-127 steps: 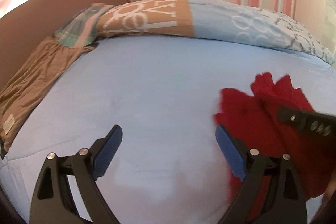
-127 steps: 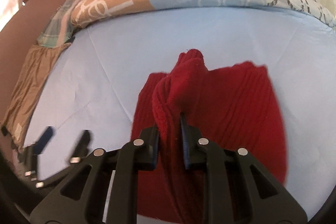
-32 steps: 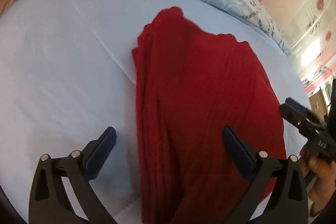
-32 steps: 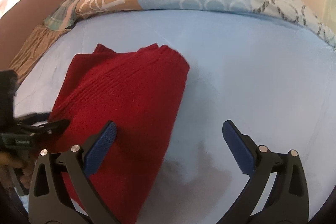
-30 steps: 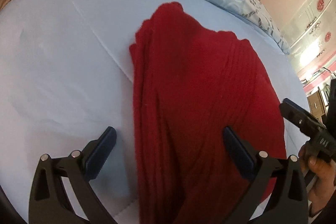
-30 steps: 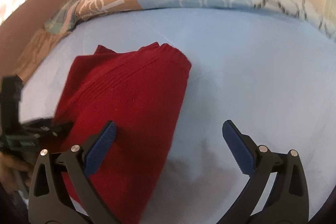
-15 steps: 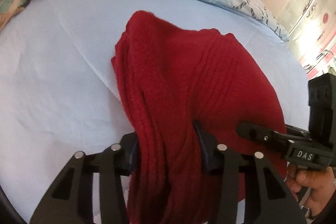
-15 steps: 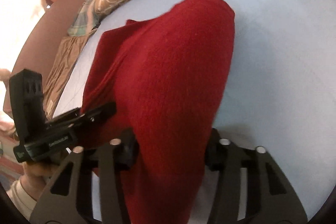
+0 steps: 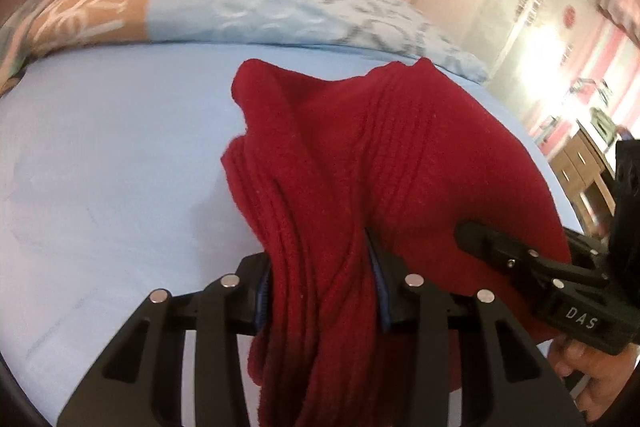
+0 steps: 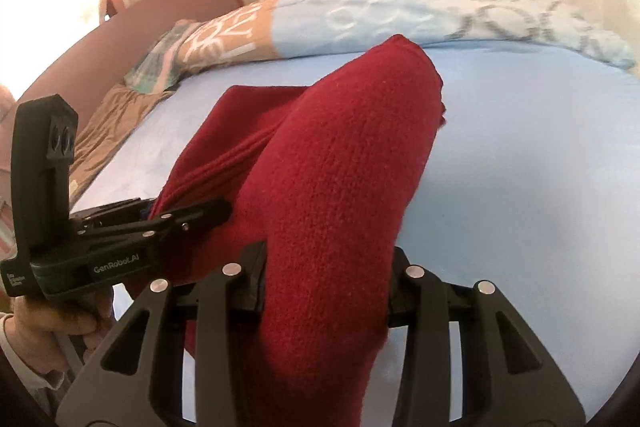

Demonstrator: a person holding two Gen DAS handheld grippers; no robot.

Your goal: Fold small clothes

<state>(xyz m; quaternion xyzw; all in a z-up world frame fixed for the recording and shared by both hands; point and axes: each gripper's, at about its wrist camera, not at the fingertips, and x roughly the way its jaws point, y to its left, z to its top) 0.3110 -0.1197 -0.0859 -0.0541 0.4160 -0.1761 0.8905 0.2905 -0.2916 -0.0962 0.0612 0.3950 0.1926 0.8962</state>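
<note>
A folded red knit garment [image 9: 360, 155] is held up above the light blue bed sheet [image 9: 100, 167]. My left gripper [image 9: 320, 291] is shut on the garment's near left edge, where the folded layers bunch between the fingers. My right gripper [image 10: 324, 279] is shut on the garment [image 10: 340, 167] at its near right edge, thick fabric filling the gap. In the left wrist view the right gripper [image 9: 500, 247] shows at the right, against the cloth. In the right wrist view the left gripper [image 10: 168, 219] shows at the left, clamped on the garment's other corner.
A patterned blue, white and orange duvet [image 9: 260, 15] lies rolled along the far side of the bed. A brown cloth [image 10: 104, 131] lies at the bed's left edge beside a brown headboard [image 10: 172, 3]. A striped pink wall stands behind. Wooden furniture [image 9: 580, 163] stands at the far right.
Both grippers were open a second ago beside the flat garment. They closed on its near corners and have now lifted it off the sheet, tilting upward.
</note>
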